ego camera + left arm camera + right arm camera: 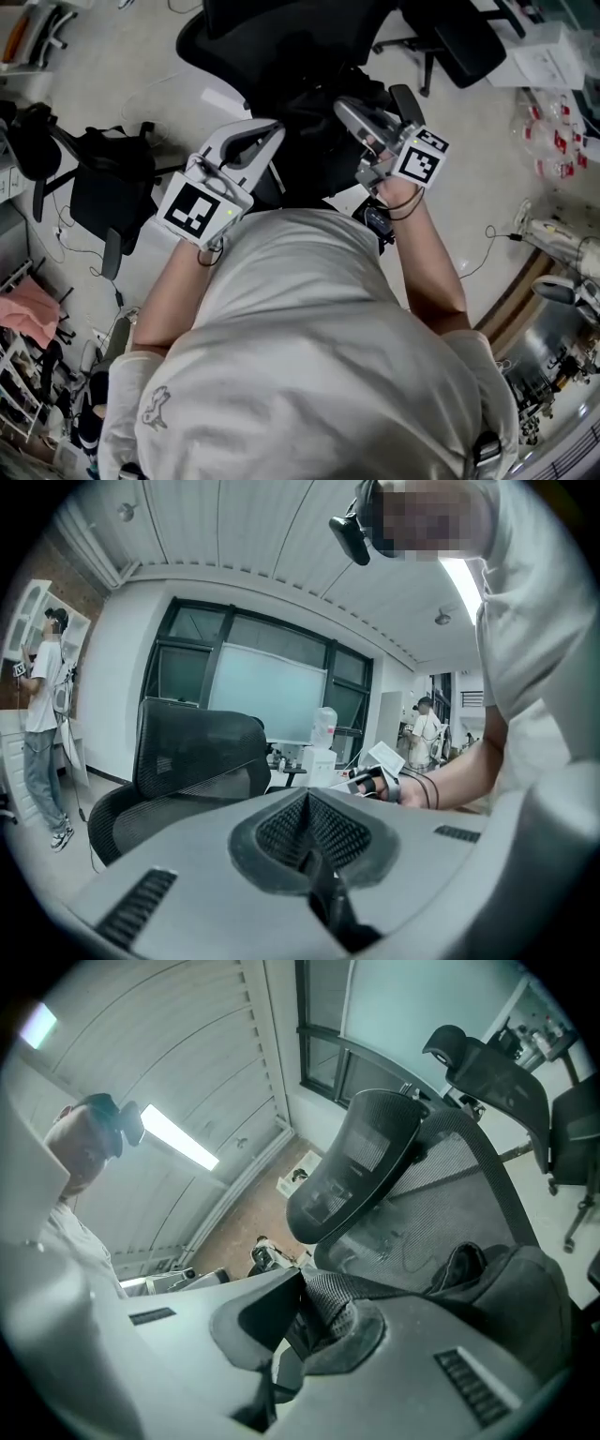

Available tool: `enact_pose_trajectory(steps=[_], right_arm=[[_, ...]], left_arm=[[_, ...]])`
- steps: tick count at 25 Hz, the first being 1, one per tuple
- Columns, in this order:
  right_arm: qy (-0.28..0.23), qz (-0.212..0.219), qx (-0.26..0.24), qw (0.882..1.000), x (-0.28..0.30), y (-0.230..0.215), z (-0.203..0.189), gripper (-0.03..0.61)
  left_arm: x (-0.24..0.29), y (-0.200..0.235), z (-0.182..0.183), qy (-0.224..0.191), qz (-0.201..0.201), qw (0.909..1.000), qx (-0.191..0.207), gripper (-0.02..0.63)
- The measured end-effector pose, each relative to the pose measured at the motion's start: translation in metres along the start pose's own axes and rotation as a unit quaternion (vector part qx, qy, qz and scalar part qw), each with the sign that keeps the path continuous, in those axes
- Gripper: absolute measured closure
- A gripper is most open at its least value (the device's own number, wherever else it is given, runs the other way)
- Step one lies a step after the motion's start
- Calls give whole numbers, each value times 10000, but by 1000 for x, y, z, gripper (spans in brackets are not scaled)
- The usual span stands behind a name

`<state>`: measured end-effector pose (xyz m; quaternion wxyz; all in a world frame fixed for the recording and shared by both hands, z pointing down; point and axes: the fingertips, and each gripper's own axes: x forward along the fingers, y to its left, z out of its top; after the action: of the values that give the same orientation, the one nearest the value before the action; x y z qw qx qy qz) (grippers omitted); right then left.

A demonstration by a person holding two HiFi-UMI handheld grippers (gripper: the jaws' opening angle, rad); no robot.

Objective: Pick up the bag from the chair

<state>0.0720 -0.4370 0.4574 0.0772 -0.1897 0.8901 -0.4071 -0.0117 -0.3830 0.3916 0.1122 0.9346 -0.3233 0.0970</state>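
Straight ahead of the person: chair [281,42], with the bag [314,122] on its seat, against the chair back. The left gripper [265,139] is at the bag's left edge and the right gripper [380,111] over its right side; the two are near each other but apart. The strap [330,1299] lies between the right gripper's fingers [361,1335] and runs back to the bag. A second chair [103,187] stands on the floor well to the left. A third chair [464,37] is behind and right of the first.

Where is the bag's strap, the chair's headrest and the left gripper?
bag strap [361,1288]: right gripper view, on the woven webbing just beyond the jaws.
chair headrest [361,1162]: right gripper view, on the middle of its dark pad.
left gripper [308,808]: left gripper view, where its shut jaws meet.
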Motion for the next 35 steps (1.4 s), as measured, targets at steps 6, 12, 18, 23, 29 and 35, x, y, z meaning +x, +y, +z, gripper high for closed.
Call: enact_pose_trajectory(steps=[6, 12, 18, 23, 29, 35], right_arm=[[-47, 47, 3, 10000, -4, 28, 3, 546], [-84, 68, -6, 9999, -15, 54, -5, 546], [-125, 208, 84, 9997, -27, 71, -25, 546], [-423, -38, 95, 9991, -39, 89, -45, 546], [-837, -265, -204, 9959, -45, 141, -68, 546], [-1312, -775, -359, 9877, -58, 175, -89, 546]], left_arm=[[-26, -6, 17, -270, 169, 9992, 251, 603], [-54, -13, 6, -139, 354, 9989, 280, 603], [-69, -20, 3, -126, 460, 9985, 279, 603], [-88, -28, 11, -311, 238, 9978, 527, 603], [-132, -54, 17, -552, -322, 9946, 822, 603], [-180, -82, 6, -484, -812, 9913, 912, 603]])
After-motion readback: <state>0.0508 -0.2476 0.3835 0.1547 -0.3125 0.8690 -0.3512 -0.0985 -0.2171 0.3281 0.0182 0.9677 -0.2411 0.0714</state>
